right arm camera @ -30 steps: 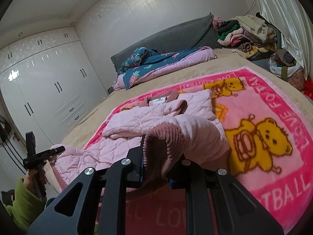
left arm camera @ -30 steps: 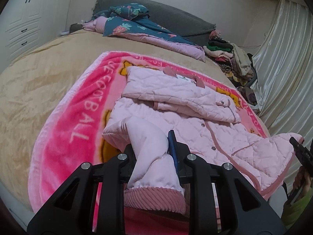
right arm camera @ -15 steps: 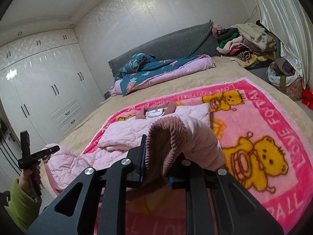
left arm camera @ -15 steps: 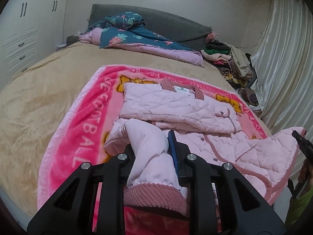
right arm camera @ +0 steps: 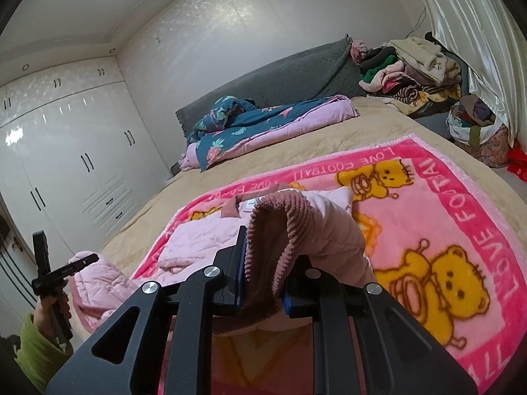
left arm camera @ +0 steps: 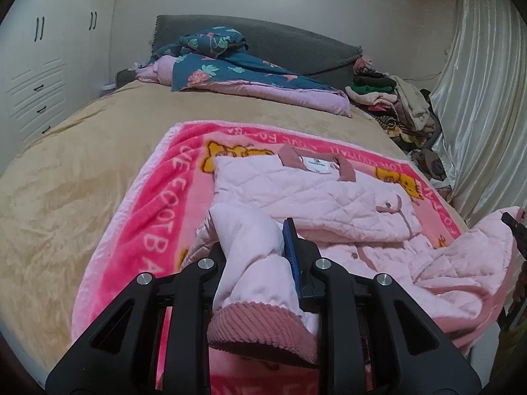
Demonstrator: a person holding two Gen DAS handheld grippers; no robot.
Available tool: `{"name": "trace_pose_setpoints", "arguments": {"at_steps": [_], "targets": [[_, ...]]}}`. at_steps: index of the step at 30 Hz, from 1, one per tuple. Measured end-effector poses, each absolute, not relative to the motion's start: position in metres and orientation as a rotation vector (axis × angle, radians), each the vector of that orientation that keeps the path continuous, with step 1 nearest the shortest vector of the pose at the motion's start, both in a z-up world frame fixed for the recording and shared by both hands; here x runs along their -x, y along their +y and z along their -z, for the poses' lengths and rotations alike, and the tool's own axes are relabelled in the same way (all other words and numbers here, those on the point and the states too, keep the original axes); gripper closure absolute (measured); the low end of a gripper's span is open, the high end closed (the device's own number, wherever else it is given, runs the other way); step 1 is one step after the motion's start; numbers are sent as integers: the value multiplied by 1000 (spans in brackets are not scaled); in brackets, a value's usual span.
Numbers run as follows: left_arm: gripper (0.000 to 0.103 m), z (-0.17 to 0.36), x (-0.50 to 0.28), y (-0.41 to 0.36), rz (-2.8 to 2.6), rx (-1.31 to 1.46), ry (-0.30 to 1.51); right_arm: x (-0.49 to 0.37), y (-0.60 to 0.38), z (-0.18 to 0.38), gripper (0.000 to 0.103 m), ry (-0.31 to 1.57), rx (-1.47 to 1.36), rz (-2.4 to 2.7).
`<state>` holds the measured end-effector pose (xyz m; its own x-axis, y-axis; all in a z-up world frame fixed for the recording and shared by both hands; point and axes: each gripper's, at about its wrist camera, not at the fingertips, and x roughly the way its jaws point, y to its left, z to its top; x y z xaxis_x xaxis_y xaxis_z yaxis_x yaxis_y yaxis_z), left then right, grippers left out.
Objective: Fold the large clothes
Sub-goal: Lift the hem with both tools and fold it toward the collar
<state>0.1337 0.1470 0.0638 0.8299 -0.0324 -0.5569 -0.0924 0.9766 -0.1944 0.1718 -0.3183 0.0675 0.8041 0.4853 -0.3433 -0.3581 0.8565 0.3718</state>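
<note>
While both my tongs are clamped on cloth, the pink quilted jacket lies spread ahead of them on the pink bear blanket, collar at the far end. My left gripper has its jaws nearly closed on a pale pink sleeve, pads pressing its sides, and the ribbed cuff hangs out behind the fingers toward me. My right gripper is squeezed tight on the other cuff, whose corduroy edge arches up above the fingers. Seen from the right tongs, my left hand in a green sleeve is off to the left side, with the jacket's hem bunched beside it. Beyond the blanket, farther ahead of both tongs, the tan bedcover carries a folded floral quilt against the grey headboard.
</note>
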Motion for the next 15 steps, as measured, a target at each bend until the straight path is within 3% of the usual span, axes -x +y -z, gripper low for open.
{"name": "trace_pose_setpoints", "arguments": {"at_steps": [15], "targets": [[87, -98, -177, 145, -52, 167, 559, -213, -323, -91, 87, 412, -333, -431]]}}
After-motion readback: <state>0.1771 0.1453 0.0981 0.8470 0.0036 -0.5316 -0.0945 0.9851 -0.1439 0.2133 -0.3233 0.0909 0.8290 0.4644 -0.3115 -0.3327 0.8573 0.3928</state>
